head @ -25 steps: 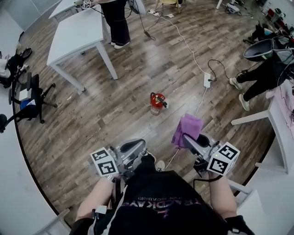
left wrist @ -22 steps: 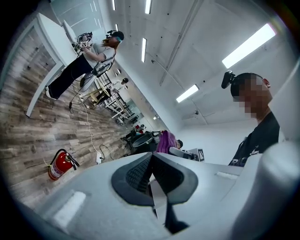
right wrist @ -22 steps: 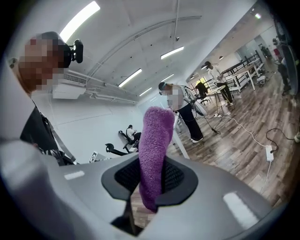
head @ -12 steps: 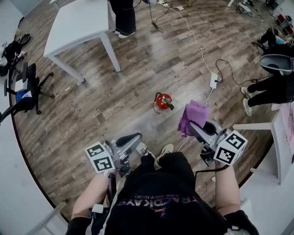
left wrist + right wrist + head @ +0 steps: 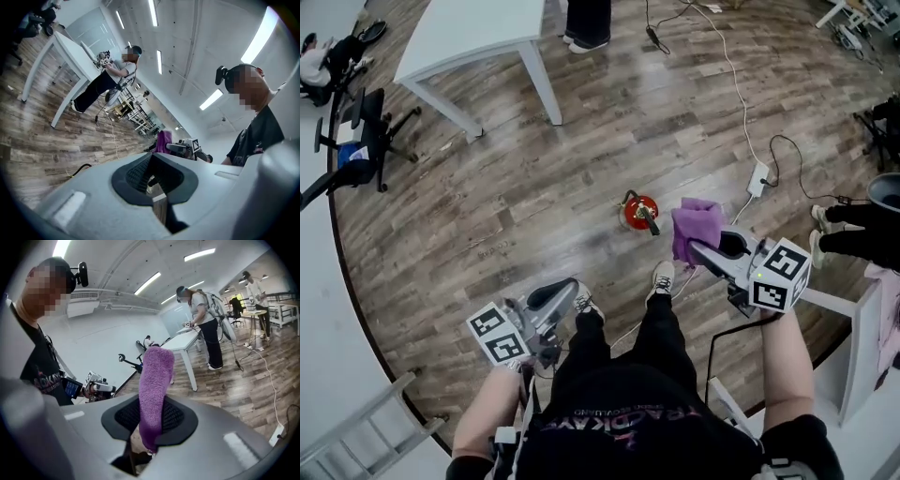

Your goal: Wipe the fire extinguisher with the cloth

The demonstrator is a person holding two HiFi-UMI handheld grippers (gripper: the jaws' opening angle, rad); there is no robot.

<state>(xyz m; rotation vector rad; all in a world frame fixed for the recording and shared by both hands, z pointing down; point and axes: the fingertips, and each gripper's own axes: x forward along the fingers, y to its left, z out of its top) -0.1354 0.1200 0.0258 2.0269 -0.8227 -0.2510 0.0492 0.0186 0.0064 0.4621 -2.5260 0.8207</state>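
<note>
At the far left of the head view an office chair [image 5: 356, 159] is seen on the wooden floor [image 5: 534, 187], and a white table [image 5: 469, 37] is set towards the floor's far left corner, with the legs of a standing person [image 5: 589, 19] just past it. Nearer the wearer, low on the left, the left gripper [image 5: 565, 289] is held out over the floor with its marker cube [image 5: 499, 335] turned up; in the left gripper view the left gripper [image 5: 152, 180] is shown with its jaws drawn together and nothing caught between them. The red fire extinguisher [image 5: 639, 212] is stood upright on the floor near the middle of the open boards, ahead of the wearer's shoes [image 5: 663, 277], and it is touched by neither gripper. Just to its right the purple cloth [image 5: 697, 228] is carried by the right gripper [image 5: 705, 253], close beside the extinguisher but held clear of it. In the right gripper view the cloth [image 5: 156, 390] is seen standing up out of the right gripper [image 5: 150, 427], whose jaws are clamped on its lower part. Further right a white power strip [image 5: 758, 178] is laid on the floor with its cable run towards the far edge.
</note>
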